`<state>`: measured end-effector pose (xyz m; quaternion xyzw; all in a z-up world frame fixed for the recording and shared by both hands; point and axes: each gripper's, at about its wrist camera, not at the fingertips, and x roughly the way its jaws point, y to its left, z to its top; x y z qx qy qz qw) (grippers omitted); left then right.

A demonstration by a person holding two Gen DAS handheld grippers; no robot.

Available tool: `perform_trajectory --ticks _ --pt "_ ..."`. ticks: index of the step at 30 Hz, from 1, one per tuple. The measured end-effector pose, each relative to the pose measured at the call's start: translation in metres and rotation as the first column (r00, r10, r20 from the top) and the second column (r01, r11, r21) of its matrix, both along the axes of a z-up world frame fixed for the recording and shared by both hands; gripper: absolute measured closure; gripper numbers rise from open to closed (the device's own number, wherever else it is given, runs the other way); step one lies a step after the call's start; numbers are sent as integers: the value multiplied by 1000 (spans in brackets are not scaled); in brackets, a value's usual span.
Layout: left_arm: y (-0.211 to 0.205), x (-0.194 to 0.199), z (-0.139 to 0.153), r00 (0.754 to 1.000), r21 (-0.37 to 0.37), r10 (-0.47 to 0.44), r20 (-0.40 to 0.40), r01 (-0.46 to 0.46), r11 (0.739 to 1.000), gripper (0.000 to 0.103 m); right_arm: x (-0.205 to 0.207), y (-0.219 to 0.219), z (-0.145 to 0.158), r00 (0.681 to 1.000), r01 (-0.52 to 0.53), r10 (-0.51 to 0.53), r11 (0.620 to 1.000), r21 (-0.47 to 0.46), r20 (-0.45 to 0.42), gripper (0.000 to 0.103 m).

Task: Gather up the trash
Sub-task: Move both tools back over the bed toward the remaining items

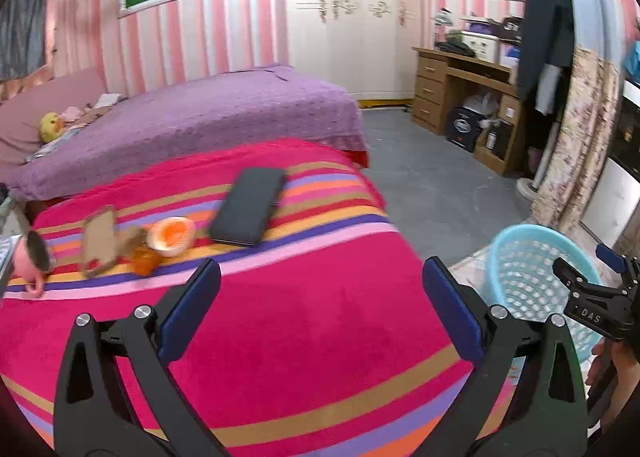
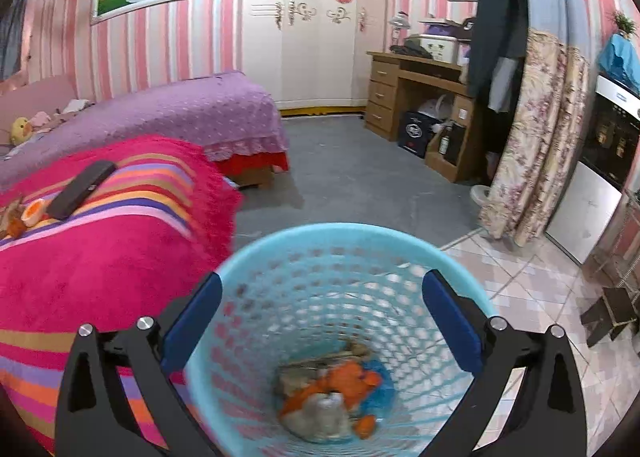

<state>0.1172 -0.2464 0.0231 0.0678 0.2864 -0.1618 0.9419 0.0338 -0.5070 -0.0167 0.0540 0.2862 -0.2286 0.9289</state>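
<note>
Trash lies on the striped pink blanket (image 1: 280, 317): a torn brown cardboard piece (image 1: 100, 241), an orange peel cup (image 1: 171, 236) and an orange scrap (image 1: 145, 261). My left gripper (image 1: 320, 301) is open and empty, well short of them. My right gripper (image 2: 322, 309) is open and empty above the light blue mesh basket (image 2: 280, 241), which holds orange peel and paper scraps (image 2: 332, 397). The basket (image 1: 516, 253) and the right gripper (image 1: 580, 281) also show in the left wrist view. The peel cup on the blanket shows far left in the right wrist view (image 2: 33, 212).
A black flat case (image 1: 250, 211) lies on the blanket beside the trash. A dark round object (image 1: 38, 253) sits at the far left edge. A purple bed (image 1: 200, 113) stands behind. A wooden desk (image 2: 420, 97) and floral curtain (image 2: 532, 137) stand to the right.
</note>
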Motion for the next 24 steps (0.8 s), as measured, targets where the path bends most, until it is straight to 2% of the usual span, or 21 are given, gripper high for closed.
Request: perform_trajectory --ticks 6,12,19,24 --pt "74 24 8 993 19 117 9 -117 993 6 36 58 3 995 -101 101 995 -2 -4 5" --pt "147 52 -10 971 10 236 -36 -236 972 6 67 107 5 981 -191 190 982 -1 -19 5" --pt "201 78 -25 944 -6 321 -83 -322 947 6 103 168 16 956 -292 290 956 -39 -41 5" --pt "225 87 -32 927 47 369 -66 -367 929 6 133 201 15 939 -342 342 940 -8 -37 5"
